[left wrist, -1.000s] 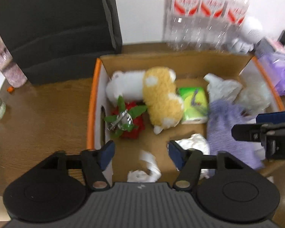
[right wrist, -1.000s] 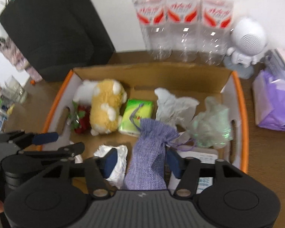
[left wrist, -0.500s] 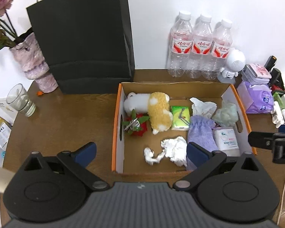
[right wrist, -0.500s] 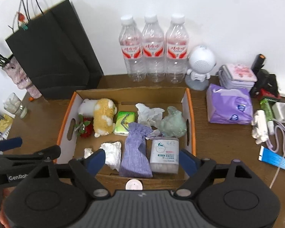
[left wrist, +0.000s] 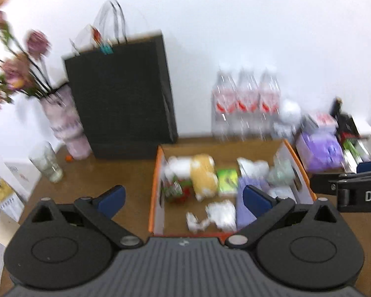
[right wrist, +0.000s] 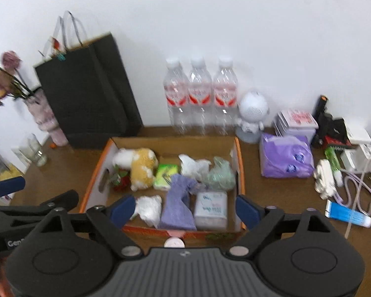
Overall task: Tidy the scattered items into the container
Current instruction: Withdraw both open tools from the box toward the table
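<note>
Across the brown table (right wrist: 284, 198) the cardboard box (right wrist: 240, 163) sat at the centre of the right wrist view, already holding the gathered things. At its eleven o'clock corner lay the plush toy (right wrist: 142, 167), soft and light, best pinched across its body. At six o'clock the purple drawstring pouch (right wrist: 176, 203) lay limp; it would sag, so the gathered neck looked the surer hold. Beside it at five o'clock stood the wipes tub (right wrist: 211, 210), stiffer and likely slippery. Crumpled tissue (right wrist: 149, 209) at seven o'clock would weigh next to nothing and crush under the pads. Nearest the lens, the right gripper (right wrist: 184, 209) had its jaws opening with nothing clamped, the box contents merely seen beyond them. In the blurred left wrist view, the left gripper (left wrist: 183, 198) stood spread wide and empty, the box (left wrist: 155, 185) at its one o'clock.
</note>
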### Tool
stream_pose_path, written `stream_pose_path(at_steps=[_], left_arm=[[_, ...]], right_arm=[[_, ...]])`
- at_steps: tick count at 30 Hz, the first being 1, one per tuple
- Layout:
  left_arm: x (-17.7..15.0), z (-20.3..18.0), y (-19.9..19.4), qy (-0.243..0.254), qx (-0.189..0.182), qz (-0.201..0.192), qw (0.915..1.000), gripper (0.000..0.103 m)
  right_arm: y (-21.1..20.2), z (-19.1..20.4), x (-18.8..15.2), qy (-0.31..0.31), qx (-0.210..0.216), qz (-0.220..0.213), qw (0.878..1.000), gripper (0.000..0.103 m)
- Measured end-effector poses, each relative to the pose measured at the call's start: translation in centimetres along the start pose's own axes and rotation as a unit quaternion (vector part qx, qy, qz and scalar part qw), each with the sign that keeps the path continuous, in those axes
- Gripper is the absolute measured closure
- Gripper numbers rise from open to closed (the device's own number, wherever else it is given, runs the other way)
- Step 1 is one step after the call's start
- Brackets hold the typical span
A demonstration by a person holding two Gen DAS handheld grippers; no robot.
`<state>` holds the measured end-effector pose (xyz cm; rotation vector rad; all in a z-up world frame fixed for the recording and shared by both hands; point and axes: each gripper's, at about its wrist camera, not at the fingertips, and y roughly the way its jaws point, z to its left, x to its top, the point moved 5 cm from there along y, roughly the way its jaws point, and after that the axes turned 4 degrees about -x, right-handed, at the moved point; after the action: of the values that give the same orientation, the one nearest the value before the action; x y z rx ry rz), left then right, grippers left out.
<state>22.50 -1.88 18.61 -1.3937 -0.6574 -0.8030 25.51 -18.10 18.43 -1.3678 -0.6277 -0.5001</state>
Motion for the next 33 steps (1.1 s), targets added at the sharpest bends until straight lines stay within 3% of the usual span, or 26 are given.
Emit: stream_pose_path(at_steps=[4,7,10,19,26,30,33], left_arm=[[-3.2,-0.8,-0.1,0.015,-0.001,-0.063,0.9979,0.0],[-5.1,-1.0,-0.7,0.008,0.012,-0.128,0.9917,0.0],[-7.3,-1.2,-0.8,-0.013,0.005,-0.165,0.9862,0.0],[-15.0,-1.5,-2.6,-0.008,-0.007,-0.173,0.9848,0.0],[-22.6,-1.3,-7.2,-0.008,0.002,-0.161,0.9869,0.0],[-26.5,-1.4,-10.5,-0.016,-0.013,-0.164,0.9862,0.0],[-29.2,-1.1,-13.0,-0.033,-0.019,-0.172,0.9844,0.0]], right_arm=[[0.0,0.0,-2.4,-0.023,-0.004,-0.065,0.998,0.013],[-0.3,0.0,-4.2,-0.021,-0.013,-0.12,0.992,0.013],[0.0,-0.5,-7.1,0.005,0.017,-0.16,0.987,0.01],[1.2,-1.5,-14.3,0.015,0.01,-0.195,0.981,0.01],[-1.8,-0.4,-22.4,-0.028,-0.008,-0.209,0.977,0.009],[-4.3,0.4,-27.5,-0.022,0.026,-0.206,0.978,0.009],[-5.8,0.7,-31.1,-0.036,0.016,-0.209,0.977,0.008]])
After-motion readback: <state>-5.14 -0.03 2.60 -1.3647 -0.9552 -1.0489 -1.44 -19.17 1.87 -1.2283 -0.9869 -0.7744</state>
